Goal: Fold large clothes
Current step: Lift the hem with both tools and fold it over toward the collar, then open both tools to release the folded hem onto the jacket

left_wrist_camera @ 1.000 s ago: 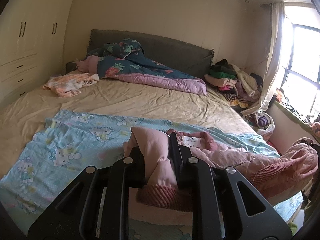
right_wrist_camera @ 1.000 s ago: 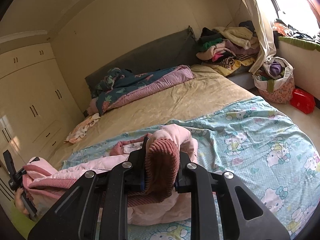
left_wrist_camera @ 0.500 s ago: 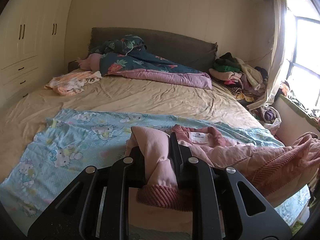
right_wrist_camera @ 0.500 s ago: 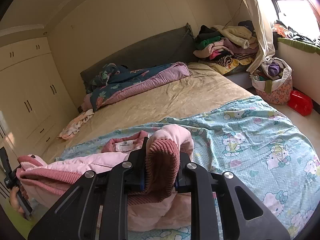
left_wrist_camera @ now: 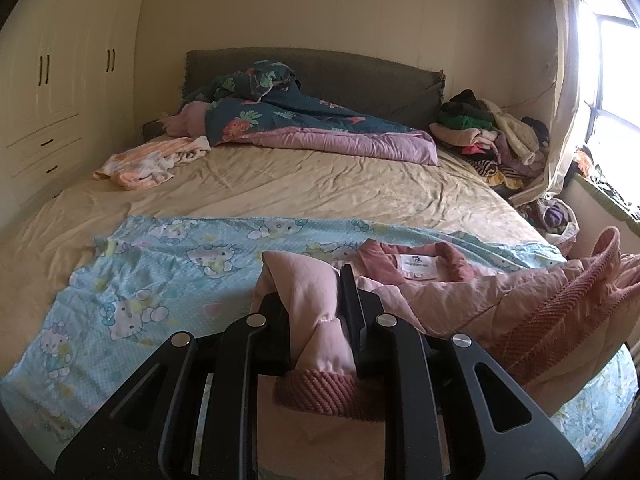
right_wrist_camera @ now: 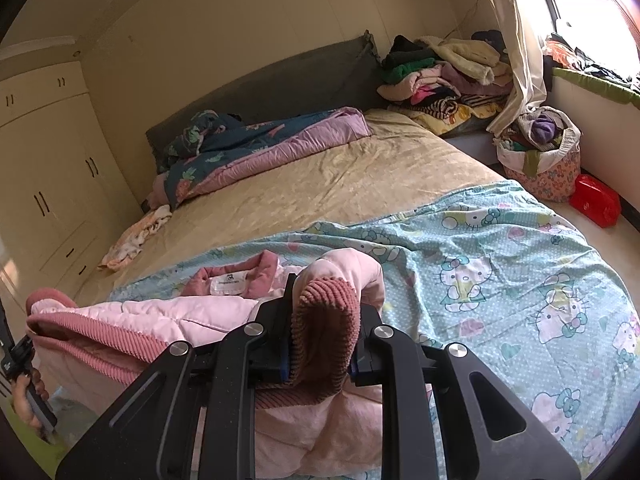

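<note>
A pink padded jacket (left_wrist_camera: 472, 296) with ribbed dark-pink hem and collar is stretched between my two grippers over the near end of the bed. My left gripper (left_wrist_camera: 314, 312) is shut on one bunched corner of it. My right gripper (right_wrist_camera: 326, 312) is shut on the other corner, the ribbed hem (right_wrist_camera: 324, 328) folded between the jaws. The collar with its white label (right_wrist_camera: 230, 280) lies on the light-blue cartoon-cat sheet (right_wrist_camera: 500, 264). The left hand and gripper handle (right_wrist_camera: 24, 380) show at the far left of the right wrist view.
The bed has a tan sheet (left_wrist_camera: 320, 184), a dark floral and purple quilt (left_wrist_camera: 304, 124) by the headboard, and a small peach cloth (left_wrist_camera: 148, 160). A clothes pile (right_wrist_camera: 440, 76), a full laundry basket (right_wrist_camera: 540, 152) and a red box (right_wrist_camera: 594, 200) sit at the window side. Wardrobes (left_wrist_camera: 52, 92) stand at left.
Both grippers have carried the jacket forward over the bed and spread it. The collar and label now lie flat on the blue sheet. Both grips are unchanged.
</note>
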